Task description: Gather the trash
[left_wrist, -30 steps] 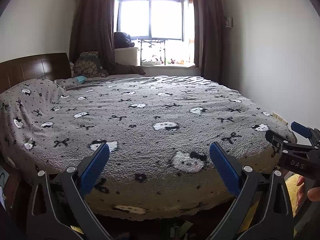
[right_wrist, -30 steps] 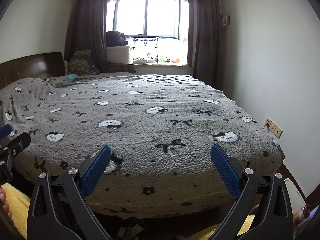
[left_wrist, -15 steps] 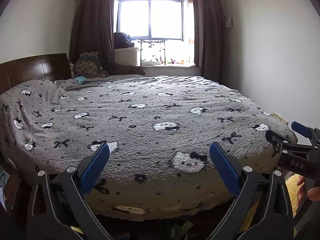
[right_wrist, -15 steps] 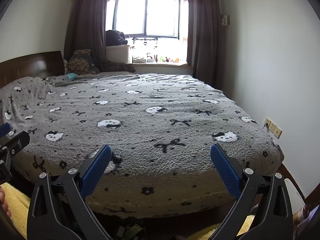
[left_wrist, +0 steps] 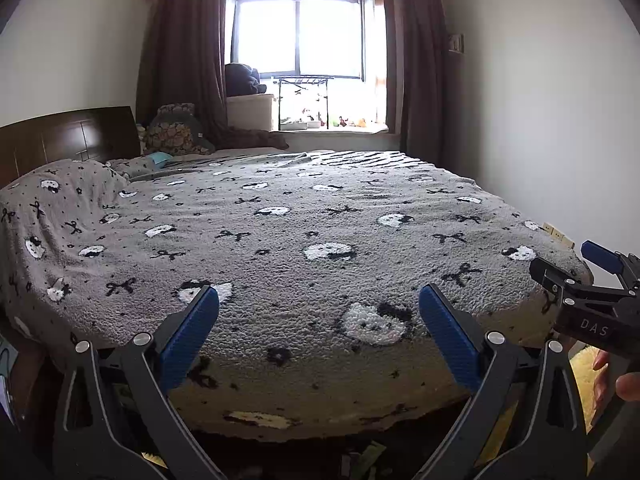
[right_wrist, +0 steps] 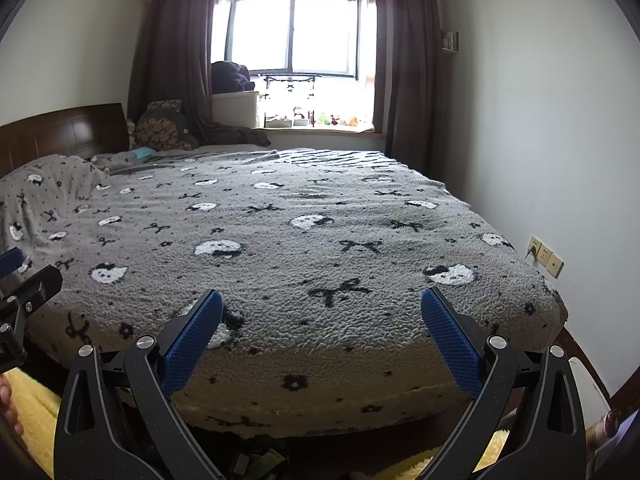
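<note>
Both grippers hover side by side at the foot of a bed (left_wrist: 312,240) covered by a grey blanket with white cat faces and black bows. My left gripper (left_wrist: 319,308) is open, nothing between its blue pads. My right gripper (right_wrist: 321,308) is open and empty too; it also shows at the right edge of the left wrist view (left_wrist: 580,276). Small scraps of green and white packaging (right_wrist: 260,460) lie on the dark floor under the bed's foot, and they appear again in the left wrist view (left_wrist: 362,460).
A dark wooden headboard (left_wrist: 60,140) and a patterned cushion (left_wrist: 172,132) stand at the far left. A window (left_wrist: 304,36) with brown curtains is at the back, with a white box (left_wrist: 250,112) below it. Wall sockets (right_wrist: 546,256) sit on the right wall. Yellow fluffy rug (right_wrist: 28,412) lies on the floor.
</note>
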A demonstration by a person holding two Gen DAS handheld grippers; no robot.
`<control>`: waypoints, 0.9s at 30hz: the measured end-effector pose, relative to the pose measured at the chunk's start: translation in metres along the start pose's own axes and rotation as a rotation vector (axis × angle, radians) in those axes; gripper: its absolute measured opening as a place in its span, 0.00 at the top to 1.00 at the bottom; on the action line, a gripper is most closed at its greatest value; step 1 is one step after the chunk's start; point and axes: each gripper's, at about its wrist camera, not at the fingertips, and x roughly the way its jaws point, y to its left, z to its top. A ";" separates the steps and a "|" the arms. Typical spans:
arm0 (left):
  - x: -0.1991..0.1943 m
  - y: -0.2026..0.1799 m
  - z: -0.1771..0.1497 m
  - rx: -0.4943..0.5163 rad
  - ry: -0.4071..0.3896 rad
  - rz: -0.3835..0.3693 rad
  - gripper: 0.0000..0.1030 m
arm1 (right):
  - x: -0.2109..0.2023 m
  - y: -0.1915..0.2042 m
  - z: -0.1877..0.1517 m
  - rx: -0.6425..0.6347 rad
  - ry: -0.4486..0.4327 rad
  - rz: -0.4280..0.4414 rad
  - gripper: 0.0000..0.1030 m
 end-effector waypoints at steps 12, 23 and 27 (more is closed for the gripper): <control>0.000 0.000 -0.002 -0.008 0.004 -0.002 0.08 | 0.001 0.001 0.000 0.000 0.002 0.002 0.03; -0.003 0.000 -0.001 -0.010 -0.008 0.027 0.08 | 0.002 -0.001 -0.001 0.002 0.005 -0.009 0.03; -0.005 0.001 -0.001 -0.012 -0.016 0.024 0.08 | 0.002 -0.001 -0.002 0.001 0.006 -0.008 0.03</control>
